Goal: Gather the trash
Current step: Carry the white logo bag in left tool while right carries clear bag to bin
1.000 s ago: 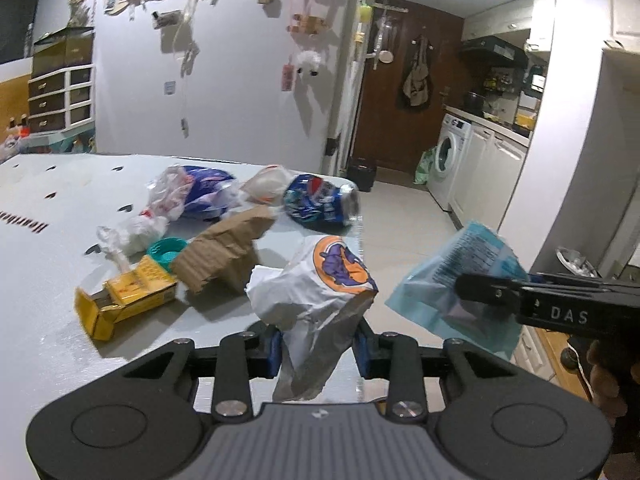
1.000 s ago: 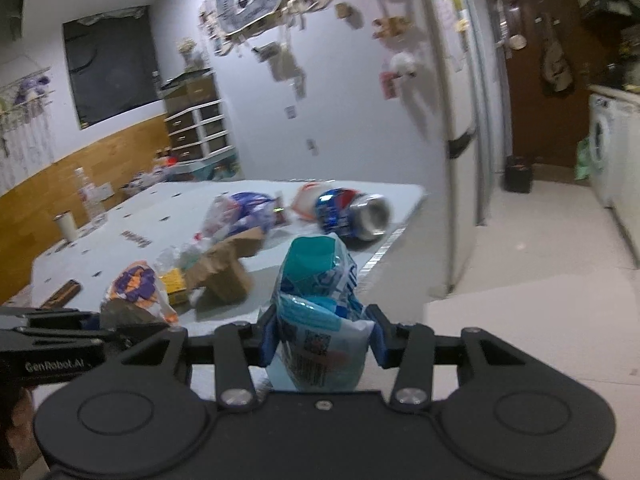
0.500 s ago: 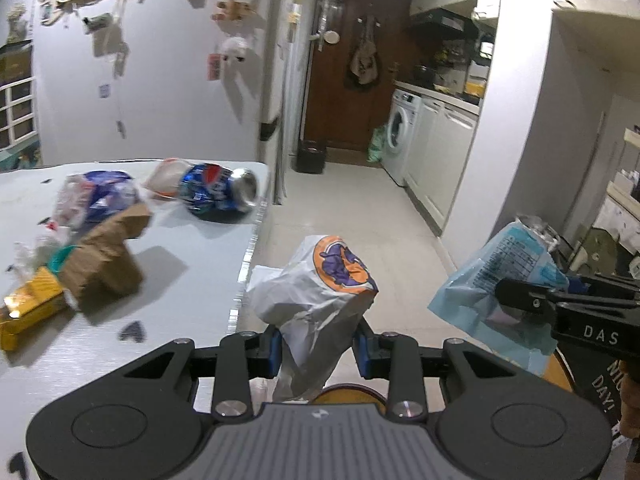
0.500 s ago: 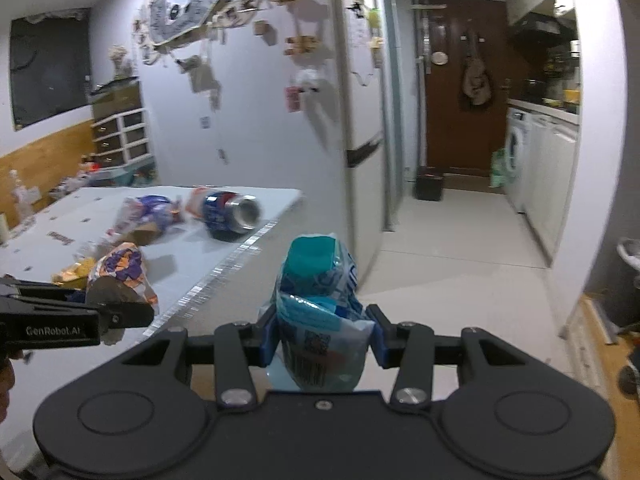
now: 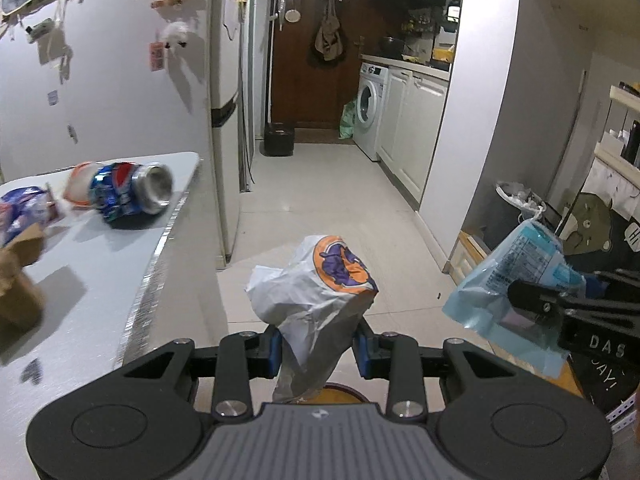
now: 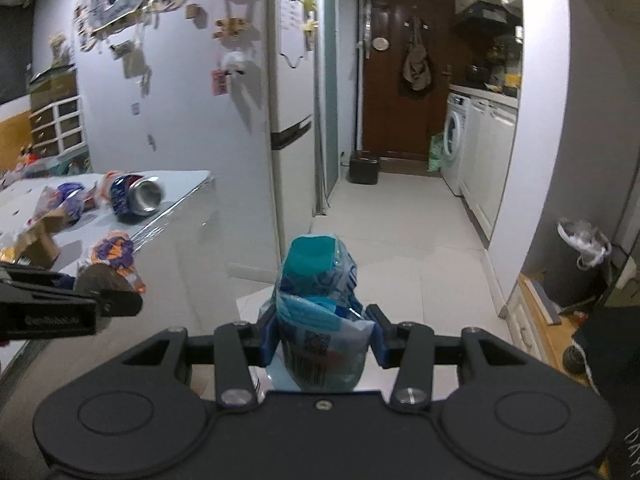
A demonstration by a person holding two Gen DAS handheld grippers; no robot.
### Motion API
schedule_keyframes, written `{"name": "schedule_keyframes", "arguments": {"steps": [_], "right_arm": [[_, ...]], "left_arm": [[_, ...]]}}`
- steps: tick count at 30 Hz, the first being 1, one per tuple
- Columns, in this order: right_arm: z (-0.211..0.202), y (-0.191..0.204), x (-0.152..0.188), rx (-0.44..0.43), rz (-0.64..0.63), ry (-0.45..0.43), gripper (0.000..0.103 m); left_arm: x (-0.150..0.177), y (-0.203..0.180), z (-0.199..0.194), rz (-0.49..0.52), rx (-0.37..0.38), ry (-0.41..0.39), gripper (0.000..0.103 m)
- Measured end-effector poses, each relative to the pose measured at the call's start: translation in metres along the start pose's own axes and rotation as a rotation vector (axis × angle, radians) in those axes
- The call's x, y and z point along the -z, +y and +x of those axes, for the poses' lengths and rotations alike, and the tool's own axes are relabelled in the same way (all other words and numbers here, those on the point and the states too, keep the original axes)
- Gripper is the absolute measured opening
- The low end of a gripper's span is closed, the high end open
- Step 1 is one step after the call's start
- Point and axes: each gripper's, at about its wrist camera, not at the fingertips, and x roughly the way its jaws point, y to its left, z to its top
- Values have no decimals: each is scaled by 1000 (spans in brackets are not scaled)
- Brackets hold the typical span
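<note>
My left gripper [image 5: 317,350] is shut on a crumpled white wrapper with an orange and purple logo [image 5: 316,292], held in the air past the table's edge. My right gripper [image 6: 322,340] is shut on a light blue plastic packet [image 6: 320,300], also in the air over the floor. The packet also shows in the left wrist view [image 5: 516,284], and the wrapper in the right wrist view [image 6: 114,262]. A crushed blue soda can [image 5: 132,192] and more trash lie on the white table [image 5: 100,280]. A dark bin with a white liner [image 6: 580,268] stands at the right by the wall.
A fridge [image 6: 292,120] stands beside the table. A tiled corridor [image 5: 328,184] leads to a brown door, with a washing machine [image 5: 370,110] and cabinets on the right. A brown paper bag [image 5: 20,280] sits on the table at left. An orange round object [image 5: 340,394] lies below my left gripper.
Both grippers have swung right, away from the table and towards the corridor, still holding the wrapper and the packet. The bin by the wall has come into view.
</note>
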Motion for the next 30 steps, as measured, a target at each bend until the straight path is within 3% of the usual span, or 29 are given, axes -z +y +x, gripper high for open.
{"name": "schedule_keyframes", "arguments": {"steps": [12,20,30], "right_arm": [[110,-10,45,18,112,167,46],[191,-25,95,37,223,314,46],[269,-31,154,48,269,515,46]], "left_arm": [[20,-1,119,-2,19,181,36],[45,9,218,-20,-15,342,36],[87,14,303,-27,-1,503,36]]}}
